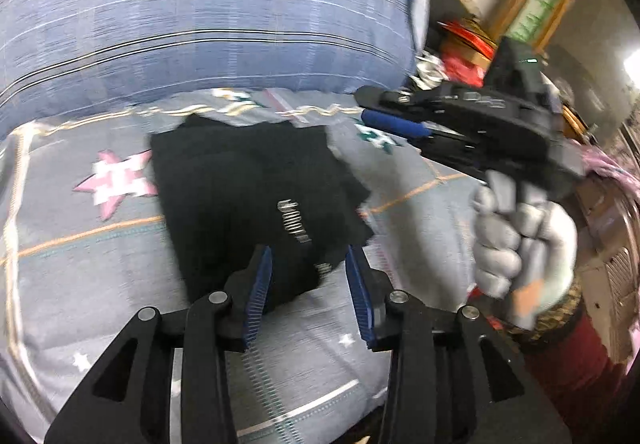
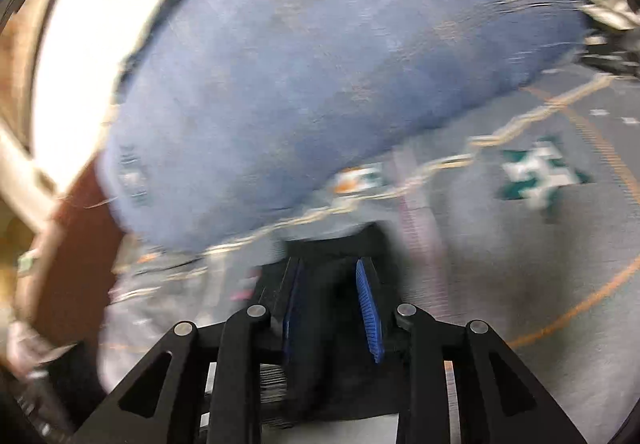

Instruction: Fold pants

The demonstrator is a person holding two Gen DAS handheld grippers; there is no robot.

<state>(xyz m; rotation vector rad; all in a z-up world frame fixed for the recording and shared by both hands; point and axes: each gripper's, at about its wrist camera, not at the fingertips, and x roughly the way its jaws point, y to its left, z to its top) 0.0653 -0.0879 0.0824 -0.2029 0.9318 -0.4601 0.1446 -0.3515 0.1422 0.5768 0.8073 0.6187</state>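
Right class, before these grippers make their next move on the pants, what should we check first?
1. Pants lie in a compact folded stack on the bedspread: ok.
2. Left gripper jaws stand apart, pants edge between them, not pinched: ok.
3. Right gripper is free of cloth: cannot tell, its view is blurred and dark fabric shows between the jaws.
4. Fold edges line up: not ok, the stack's right edge looks ragged.
5. Blue striped quilt stays off the pants: ok, it sits behind them.

2 close wrist views over bedspread (image 1: 100, 264)
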